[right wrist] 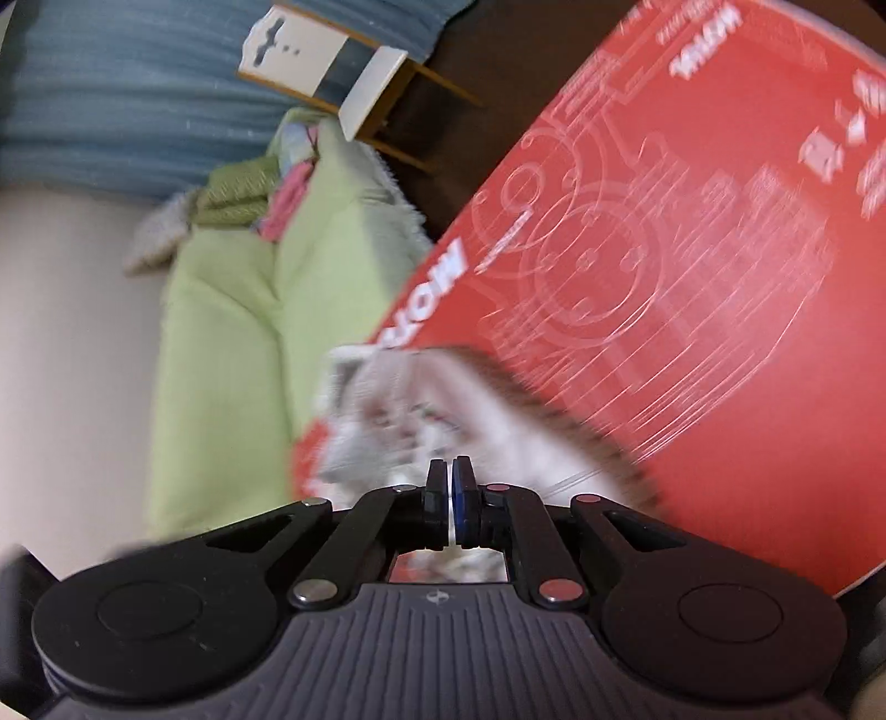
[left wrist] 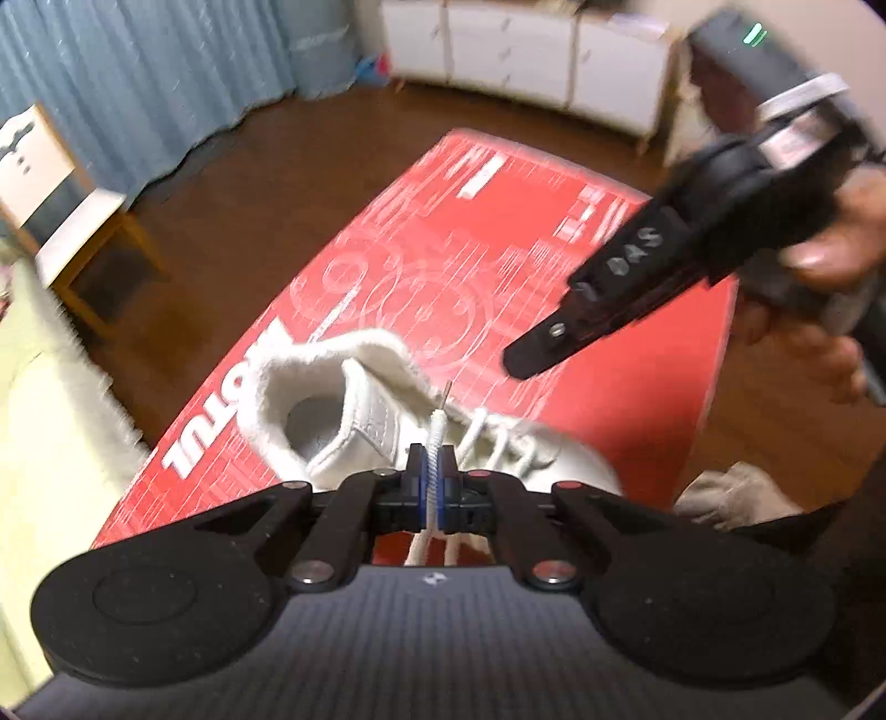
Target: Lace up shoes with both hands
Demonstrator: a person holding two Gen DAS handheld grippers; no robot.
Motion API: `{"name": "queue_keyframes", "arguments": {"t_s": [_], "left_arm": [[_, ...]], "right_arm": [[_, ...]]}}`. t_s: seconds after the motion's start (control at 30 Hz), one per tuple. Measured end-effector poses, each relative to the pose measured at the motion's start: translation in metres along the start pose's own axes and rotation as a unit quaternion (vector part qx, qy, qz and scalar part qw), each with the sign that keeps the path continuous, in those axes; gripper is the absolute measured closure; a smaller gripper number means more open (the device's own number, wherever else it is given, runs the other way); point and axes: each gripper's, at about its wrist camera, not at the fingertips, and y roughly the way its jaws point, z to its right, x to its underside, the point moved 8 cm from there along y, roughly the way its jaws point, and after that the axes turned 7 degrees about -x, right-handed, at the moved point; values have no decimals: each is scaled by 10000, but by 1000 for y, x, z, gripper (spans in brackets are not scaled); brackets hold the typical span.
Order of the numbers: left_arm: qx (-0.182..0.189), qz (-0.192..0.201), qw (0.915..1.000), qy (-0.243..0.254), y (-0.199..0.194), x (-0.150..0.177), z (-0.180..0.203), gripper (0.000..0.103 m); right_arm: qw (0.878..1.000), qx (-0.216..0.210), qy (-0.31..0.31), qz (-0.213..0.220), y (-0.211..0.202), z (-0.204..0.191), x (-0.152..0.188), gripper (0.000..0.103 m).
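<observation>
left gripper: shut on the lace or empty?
Shut on the lace. In the left wrist view the left gripper pinches the white shoelace, whose tip sticks up above the white shoe.

The shoe (left wrist: 421,421) lies on the box (left wrist: 498,232), near its close edge, and the box rests on the floor (left wrist: 232,183). The lace (left wrist: 433,443) rises from the shoe between the left gripper (left wrist: 433,471) pads. The right gripper (left wrist: 526,360) hangs above the box, right of the shoe. A chair (left wrist: 61,188) stands on the floor far left, cabinets (left wrist: 526,50) behind the box.
</observation>
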Motion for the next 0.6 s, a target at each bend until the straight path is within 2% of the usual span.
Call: {"name": "queue_keyframes", "arguments": {"t_s": [0.13, 0.27, 0.43, 0.6], "left_arm": [[-268, -456, 9986, 41, 9, 2, 3, 102], [-374, -617, 9974, 86, 12, 3, 3, 102], [-504, -731, 9960, 26, 14, 5, 2, 102], [-422, -737, 9964, -81, 13, 7, -1, 102]], "right_arm": [[9925, 351, -1128, -307, 5, -8, -2, 86], [9808, 338, -1825, -600, 16, -24, 4, 86], [9574, 481, -2727, -819, 27, -42, 17, 86], [9342, 665, -3373, -957, 31, -56, 31, 86]]}}
